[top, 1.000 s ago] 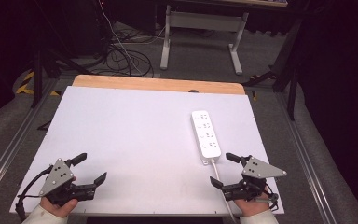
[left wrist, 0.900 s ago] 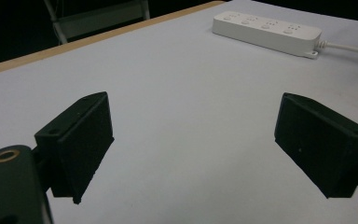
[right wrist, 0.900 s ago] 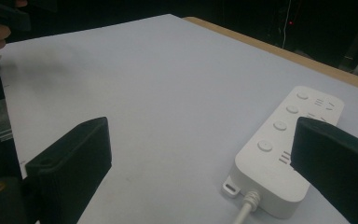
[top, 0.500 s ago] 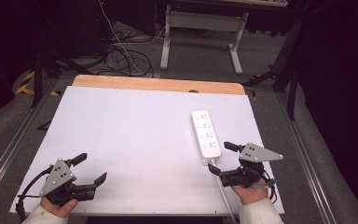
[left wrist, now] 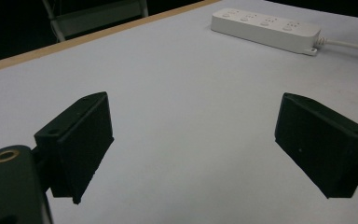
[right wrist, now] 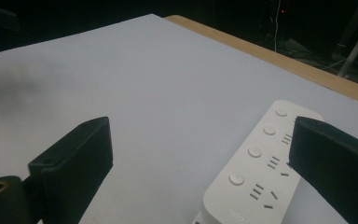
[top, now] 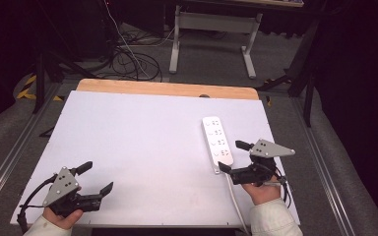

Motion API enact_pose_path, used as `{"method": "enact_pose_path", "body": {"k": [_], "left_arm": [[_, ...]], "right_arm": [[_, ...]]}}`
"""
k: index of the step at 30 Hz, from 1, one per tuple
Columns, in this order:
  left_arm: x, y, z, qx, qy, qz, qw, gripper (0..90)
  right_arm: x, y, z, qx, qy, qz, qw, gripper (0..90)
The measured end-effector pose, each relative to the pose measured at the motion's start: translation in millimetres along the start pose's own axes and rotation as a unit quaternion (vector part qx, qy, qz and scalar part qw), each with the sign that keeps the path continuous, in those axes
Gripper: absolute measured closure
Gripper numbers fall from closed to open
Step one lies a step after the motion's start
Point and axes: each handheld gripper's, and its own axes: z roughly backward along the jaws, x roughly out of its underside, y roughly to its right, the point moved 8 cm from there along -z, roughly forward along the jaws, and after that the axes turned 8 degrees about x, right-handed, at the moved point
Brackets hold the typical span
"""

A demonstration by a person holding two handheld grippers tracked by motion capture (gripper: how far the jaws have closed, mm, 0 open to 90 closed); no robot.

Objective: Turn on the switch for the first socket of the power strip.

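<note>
A white power strip [top: 218,141] with several sockets lies on the right half of the white table [top: 142,142], and its white cable [top: 236,202] runs back toward the front edge. My right gripper [top: 230,156] hovers open at the strip's near end, one jaw on each side of that end. In the right gripper view the power strip [right wrist: 261,177] lies low between the wide-apart jaws of the right gripper [right wrist: 200,172]. My left gripper [top: 98,177] is open at the front left corner, with nothing between its jaws. From the left gripper [left wrist: 198,149] the power strip [left wrist: 265,29] lies far off.
A wooden strip [top: 167,89] borders the table's far edge. Metal rails [top: 327,187] run along both sides. Beyond the table stand a grey desk frame [top: 211,22] and tangled floor cables [top: 128,59]. Bare white surface spans the middle and left of the table.
My right gripper has moved forward and a little left, up to the near end of the power strip. The left gripper has stayed in place.
</note>
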Motion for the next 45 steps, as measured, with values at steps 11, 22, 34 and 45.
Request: {"method": "enact_pose_path", "body": {"k": [11,22,34,45], "left_arm": [[0.8,-0.1,-0.6,0.000,-0.002,0.002,1.0000,11.6],[0.9,0.3,-1.4,0.001,-0.004,0.000,1.0000,11.6],[1.1,0.4,-1.6,0.001,-0.002,0.004,1.0000,11.6],[1.3,-0.5,-1.6,0.000,-0.004,0.000,1.0000,11.6]], "right_arm": [[-0.8,6.4,-10.7,-0.005,-0.019,-0.019,0.9996,9.0],[-3.9,16.4,-9.8,0.010,-0.044,-0.038,0.9983,39.3],[-1.2,21.3,-32.6,0.030,-0.127,-0.001,0.9914,90.0],[12.1,29.8,-59.1,0.038,-0.188,0.003,0.9814,90.0]]}}
